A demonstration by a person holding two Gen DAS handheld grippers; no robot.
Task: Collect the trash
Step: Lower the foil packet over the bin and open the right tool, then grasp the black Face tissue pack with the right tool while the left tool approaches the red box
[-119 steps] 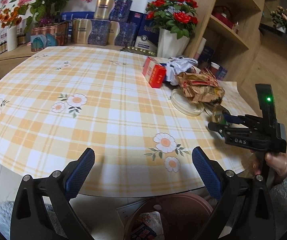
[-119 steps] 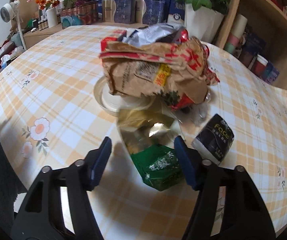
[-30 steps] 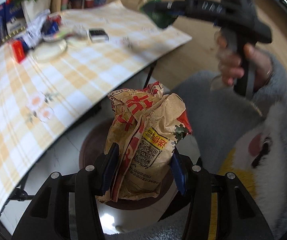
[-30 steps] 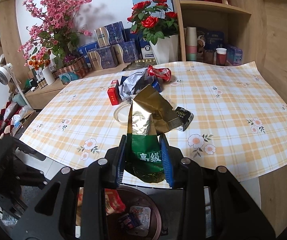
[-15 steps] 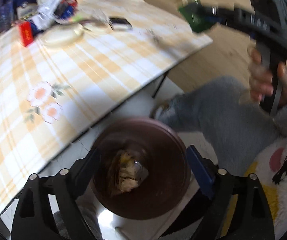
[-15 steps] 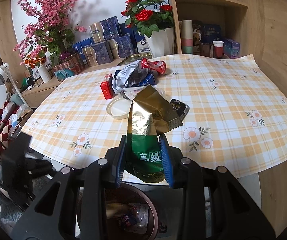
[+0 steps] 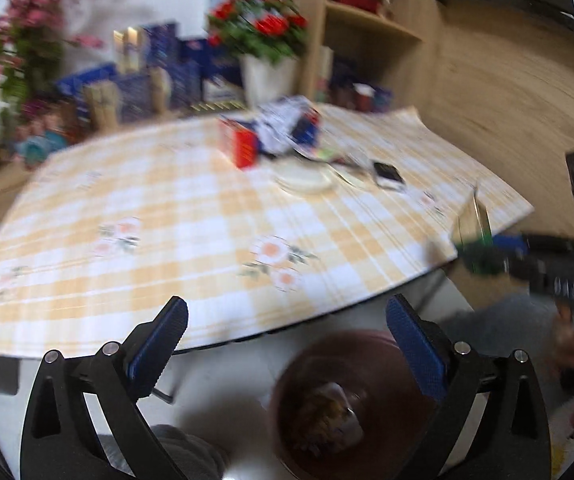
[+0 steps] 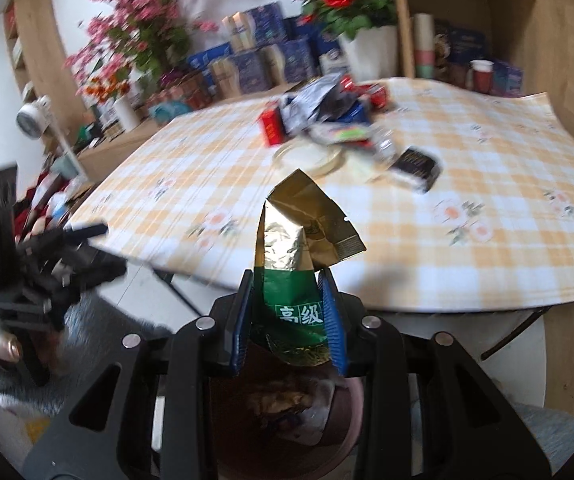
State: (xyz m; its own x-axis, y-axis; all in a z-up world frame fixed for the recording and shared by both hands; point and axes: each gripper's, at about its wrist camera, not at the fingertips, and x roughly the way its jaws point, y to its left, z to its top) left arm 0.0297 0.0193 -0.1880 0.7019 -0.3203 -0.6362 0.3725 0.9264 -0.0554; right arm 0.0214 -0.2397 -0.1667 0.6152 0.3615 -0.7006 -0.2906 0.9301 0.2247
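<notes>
The right gripper [image 8: 290,322] is clamped on the green-and-gold foil bag [image 8: 293,276], which sits between its pads directly above the brown trash bin [image 8: 343,412]. The bag looks light, crinkly and slick, so its thicker green lower half is probably the safest hold. The left gripper [image 7: 287,344] hangs with its jaws wide apart and nothing between them. Ahead, more wrappers [image 8: 327,104] lie on the checked table [image 8: 507,264].
</notes>
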